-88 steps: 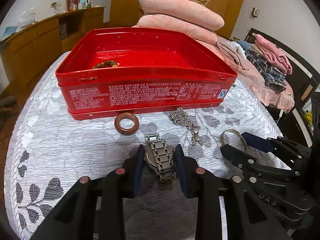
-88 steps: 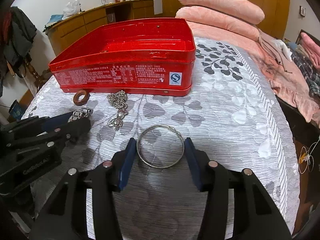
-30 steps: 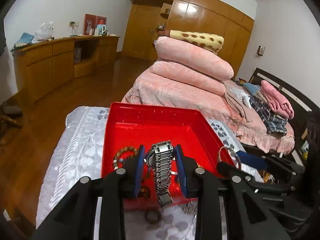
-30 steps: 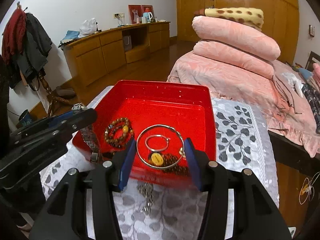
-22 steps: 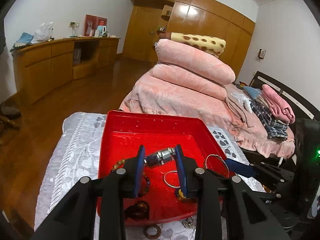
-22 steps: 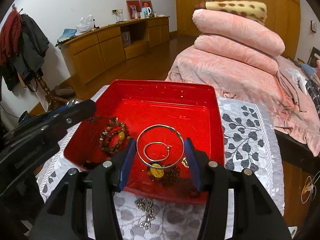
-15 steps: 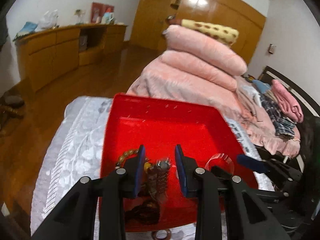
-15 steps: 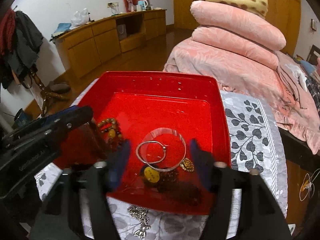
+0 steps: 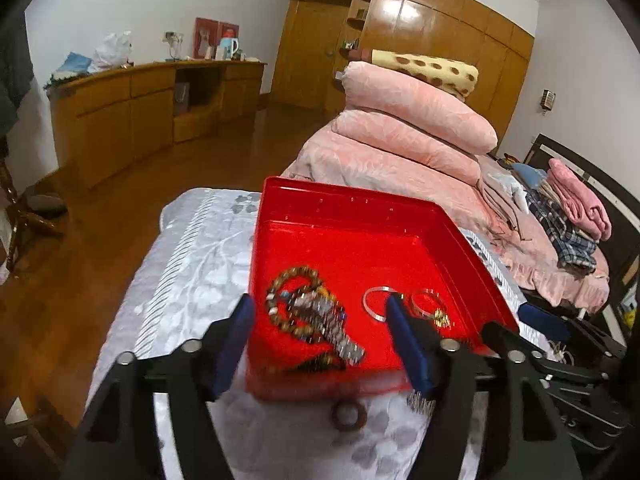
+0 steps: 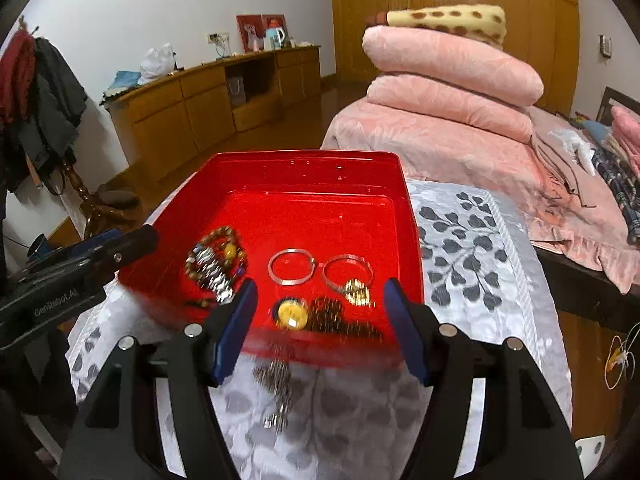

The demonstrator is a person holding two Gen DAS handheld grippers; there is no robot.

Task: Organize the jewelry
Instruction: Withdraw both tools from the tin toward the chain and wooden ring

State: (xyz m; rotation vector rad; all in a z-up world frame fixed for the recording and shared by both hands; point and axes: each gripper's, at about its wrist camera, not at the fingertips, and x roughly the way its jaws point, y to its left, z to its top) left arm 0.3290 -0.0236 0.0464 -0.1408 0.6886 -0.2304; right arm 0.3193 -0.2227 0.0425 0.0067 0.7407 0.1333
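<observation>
Left gripper (image 9: 320, 332) jaws are opening, nothing clamped; the steel-link watch (image 9: 326, 322) lies across the bead bracelet (image 9: 294, 280) low-left in the glossy red tin (image 9: 360, 200). Only this view shows the brown ring (image 9: 349, 416) below it. Right gripper (image 10: 320, 316) spread, empty; two thin bangles (image 10: 291, 266) mid-tin, chain necklace (image 10: 276, 392) on quilt.

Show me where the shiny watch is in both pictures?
Left wrist view: the watch lies in the red tin, left of centre, over the bead bracelet.
Right wrist view: the watch is at the tin's left side.
Shared landmark: the bead bracelet under it.
</observation>
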